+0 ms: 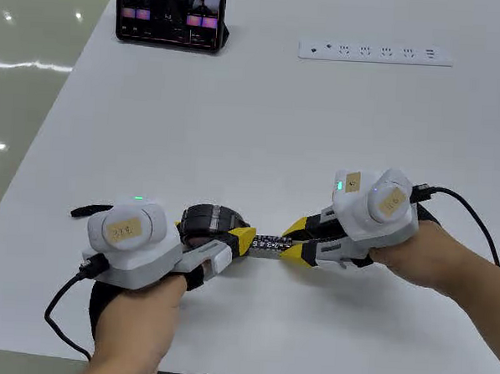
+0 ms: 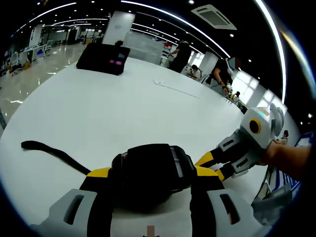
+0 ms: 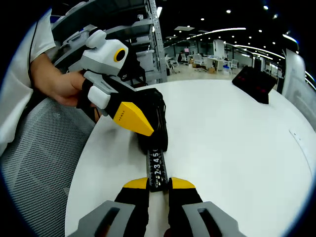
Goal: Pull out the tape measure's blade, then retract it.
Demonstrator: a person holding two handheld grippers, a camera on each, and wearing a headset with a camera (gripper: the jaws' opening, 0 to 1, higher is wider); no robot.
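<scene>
Pinching only the blade [image 3: 157, 165] tip, the right gripper [image 3: 159, 184] may slip, and the blade would snap back; the left gripper [image 2: 150, 177] clamps the case [image 1: 210, 223].

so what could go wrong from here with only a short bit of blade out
1. The right tongs pinch just the narrow blade. If it slips, the blade could snap back into the tape measure case.
2. The left tongs clamp the rounded case from its sides. A harder pull might twist it or drag it out of the grip.
</scene>
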